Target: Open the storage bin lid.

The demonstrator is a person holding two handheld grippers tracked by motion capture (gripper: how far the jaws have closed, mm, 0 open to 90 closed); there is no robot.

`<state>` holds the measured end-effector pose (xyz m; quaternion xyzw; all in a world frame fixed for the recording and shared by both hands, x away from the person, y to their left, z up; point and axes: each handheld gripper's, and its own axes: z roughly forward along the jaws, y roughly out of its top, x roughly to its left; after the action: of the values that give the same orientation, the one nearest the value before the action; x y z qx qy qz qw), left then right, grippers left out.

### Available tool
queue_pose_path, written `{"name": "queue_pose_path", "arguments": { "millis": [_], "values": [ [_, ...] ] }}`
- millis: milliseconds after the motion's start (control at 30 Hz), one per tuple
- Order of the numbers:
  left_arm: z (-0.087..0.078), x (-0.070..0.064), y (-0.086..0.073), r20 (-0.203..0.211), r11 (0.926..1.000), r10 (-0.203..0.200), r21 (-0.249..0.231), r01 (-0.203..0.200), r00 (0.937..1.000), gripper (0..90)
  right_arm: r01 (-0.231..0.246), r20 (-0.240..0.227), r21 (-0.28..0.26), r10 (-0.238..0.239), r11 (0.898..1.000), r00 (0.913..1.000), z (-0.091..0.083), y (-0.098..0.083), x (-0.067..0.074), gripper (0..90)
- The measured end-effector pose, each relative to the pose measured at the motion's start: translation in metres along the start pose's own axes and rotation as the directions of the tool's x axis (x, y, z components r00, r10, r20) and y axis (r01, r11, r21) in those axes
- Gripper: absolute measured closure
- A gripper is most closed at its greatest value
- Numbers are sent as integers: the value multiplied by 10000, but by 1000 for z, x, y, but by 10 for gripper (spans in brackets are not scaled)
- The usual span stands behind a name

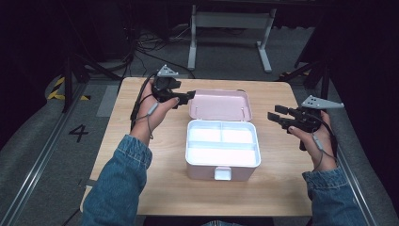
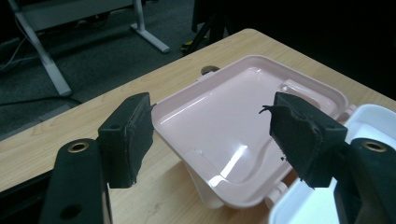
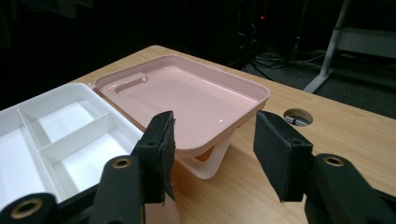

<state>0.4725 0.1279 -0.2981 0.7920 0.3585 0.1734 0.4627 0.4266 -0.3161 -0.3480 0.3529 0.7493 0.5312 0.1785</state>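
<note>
- Lunch box (image 1: 222,157), pink outside with a white divided tray inside, sat open near the middle of the wooden counter (image 1: 141,188), its front latch facing the person.
- Its pink lid (image 1: 220,104) lay swung back behind the base, propped at a tilt on a small pink stand, its hollow inner face up.
- Left gripper (image 1: 186,98) hung just beside the lid's left rear corner; its fingers (image 2: 133,135) stood well apart with nothing between them, the lid lying beyond.
- Right gripper (image 1: 277,117) hovered off the box's right side, clear of it; its fingers (image 3: 161,144) were likewise spread and gripped nothing.
- All compartments of the tray looked bare.
- Judging by this, the opening step seemed finished and both hands looked to be clear of the box.
- A next move would likely call for fetching something to fill the tray, or for taking the lid's rim again to close it; either needs a fresh grasp.
</note>
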Motion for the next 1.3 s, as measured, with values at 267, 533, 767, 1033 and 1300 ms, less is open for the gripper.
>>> {"name": "queue_pose_path", "arguments": {
  "millis": [267, 533, 767, 1033, 1300],
  "values": [
    [-36, -6, -13, 18, 9994, 273, -203, -272, 9996, 306, -228, 19, 231, 228, 9995, 9997, 4, 0, -4, 479],
    [-69, -8, -37, 78, 9987, 231, -466, -228, 9997, 302, -330, 119, 287, 327, 9990, 9994, -1, -3, -8, 476],
    [-94, -13, -67, -463, 9984, 407, -362, -424, 9981, 294, -634, 185, 591, 624, 9962, 9979, -9, -7, -15, 469],
    [-105, -11, -93, -1027, 9998, 116, -128, -130, 9946, 292, -664, 374, 1275, 621, 9896, 9974, -23, -15, -18, 403],
    [-97, 2, -113, -2059, 9982, -158, 540, 275, 9784, 286, -584, 683, 1327, 497, 9894, 9964, -33, -21, -23, 345]
  ]
}}
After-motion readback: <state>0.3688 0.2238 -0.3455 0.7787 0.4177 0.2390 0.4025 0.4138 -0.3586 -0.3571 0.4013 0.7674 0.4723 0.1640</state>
